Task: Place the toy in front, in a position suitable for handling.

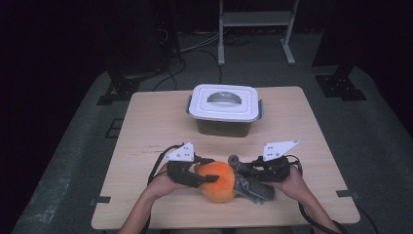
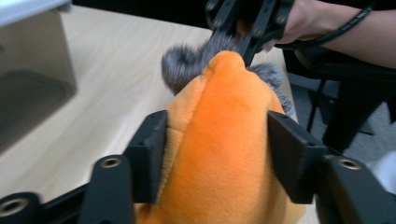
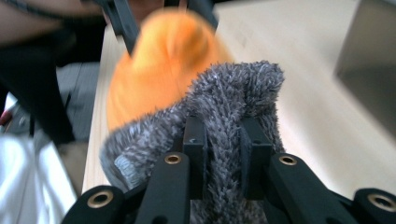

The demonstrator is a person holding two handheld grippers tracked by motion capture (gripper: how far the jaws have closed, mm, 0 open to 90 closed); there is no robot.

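The orange plush toy sits at the table's six o'clock edge. The left gripper squeezes its soft body. The right gripper pinches its gray fuzzy part. It looks light and squishy, so hold thick parts.

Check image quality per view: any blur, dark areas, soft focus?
High view: room around the table nearly black, tabletop evenly lit, lidded container sharp. Left gripper view: orange plush toy crisp between the tongs, container at the top left soft. Right gripper view: grey fuzzy fabric in focus, the orange plush behind it blurred, background washed out.
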